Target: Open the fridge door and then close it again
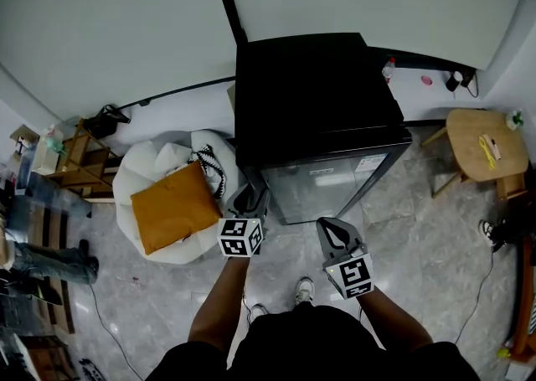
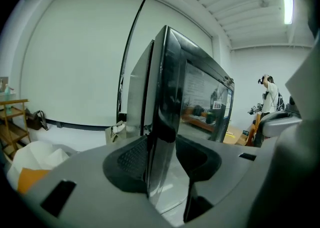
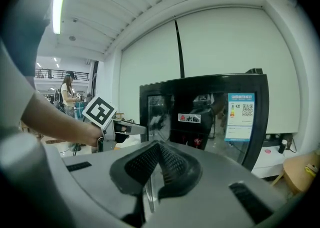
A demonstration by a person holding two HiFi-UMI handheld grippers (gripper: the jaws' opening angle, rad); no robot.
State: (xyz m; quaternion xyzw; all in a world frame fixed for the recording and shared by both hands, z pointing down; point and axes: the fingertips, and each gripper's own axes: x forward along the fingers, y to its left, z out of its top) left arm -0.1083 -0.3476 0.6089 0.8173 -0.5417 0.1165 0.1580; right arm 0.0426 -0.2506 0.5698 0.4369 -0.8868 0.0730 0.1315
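A black box-shaped fridge (image 1: 310, 95) stands on the pale tiled floor (image 1: 419, 237) against the white wall, at 12 o'clock from the person. Its glossy dark glass door (image 1: 335, 178) faces the person and lies against or very near the cabinet; whether a gap is open there cannot be told. The door carries a blue energy label (image 3: 240, 114) toward its 3 o'clock side and a small red-and-white sticker (image 3: 190, 118) near its middle.

The left tool (image 1: 249, 197) is at the door's 9 o'clock edge. In the left gripper view its jaws stand wide, with the door's upright edge running between them; the pads do not clamp it. The right tool (image 1: 328, 227) hangs in front of the door's lower rim, toward 5 o'clock of the left one. It is apart from the fridge, with its jaws closed together on nothing.

A white beanbag (image 1: 146, 166) with an orange square cushion (image 1: 172, 208) on it lies at 8 o'clock of the fridge, just beside it. A round wooden desk (image 1: 465, 149) stands at 3 o'clock.
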